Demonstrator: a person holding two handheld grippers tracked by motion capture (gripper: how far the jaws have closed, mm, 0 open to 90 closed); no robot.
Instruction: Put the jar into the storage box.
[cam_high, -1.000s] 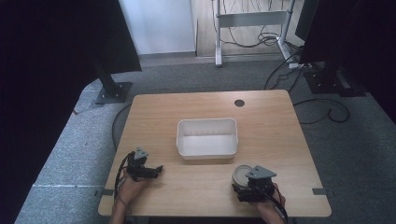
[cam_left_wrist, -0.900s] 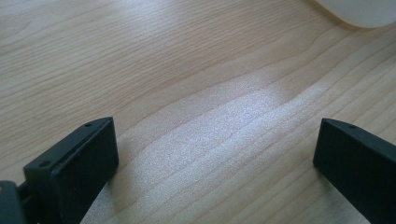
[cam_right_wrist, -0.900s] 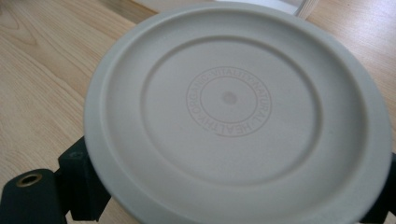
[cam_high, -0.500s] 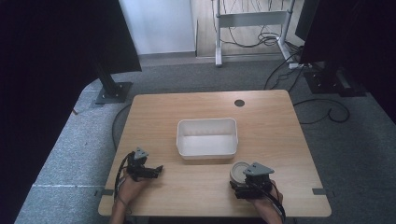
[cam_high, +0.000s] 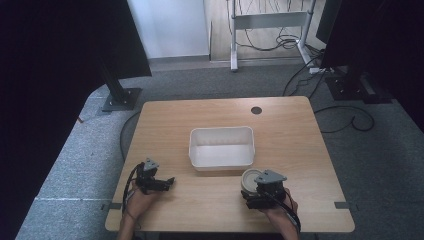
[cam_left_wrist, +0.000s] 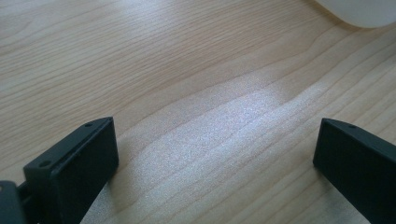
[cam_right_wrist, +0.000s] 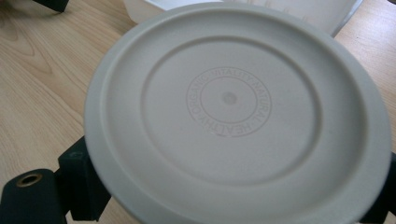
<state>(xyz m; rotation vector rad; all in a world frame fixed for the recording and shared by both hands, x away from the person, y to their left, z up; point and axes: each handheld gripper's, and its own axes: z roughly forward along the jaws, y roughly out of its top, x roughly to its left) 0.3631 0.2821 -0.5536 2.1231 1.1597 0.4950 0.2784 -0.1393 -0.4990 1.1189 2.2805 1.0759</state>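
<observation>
A round off-white container (cam_high: 250, 178) with an embossed lid (cam_right_wrist: 233, 107) sits just in front of the white bin (cam_high: 221, 131), near its right corner. My right gripper (cam_high: 253, 188) has its black jaws on either side of it and is shut on it; in the right gripper view the right gripper (cam_right_wrist: 229, 198) is mostly hidden under the lid. My left gripper (cam_high: 170, 181) rests low over the wood at the front left, pointing right. In its own view the left gripper (cam_left_wrist: 215, 149) is open wide with bare tabletop between the jaws.
The wooden table (cam_high: 210, 115) has a dark cable hole (cam_high: 256, 110) at the back. A corner of the bin (cam_left_wrist: 364, 9) shows at the top right of the left gripper view. Dark stands and cables lie on the floor behind.
My right gripper and the round container have shifted slightly left and toward the bin. The left gripper has stayed in place.
</observation>
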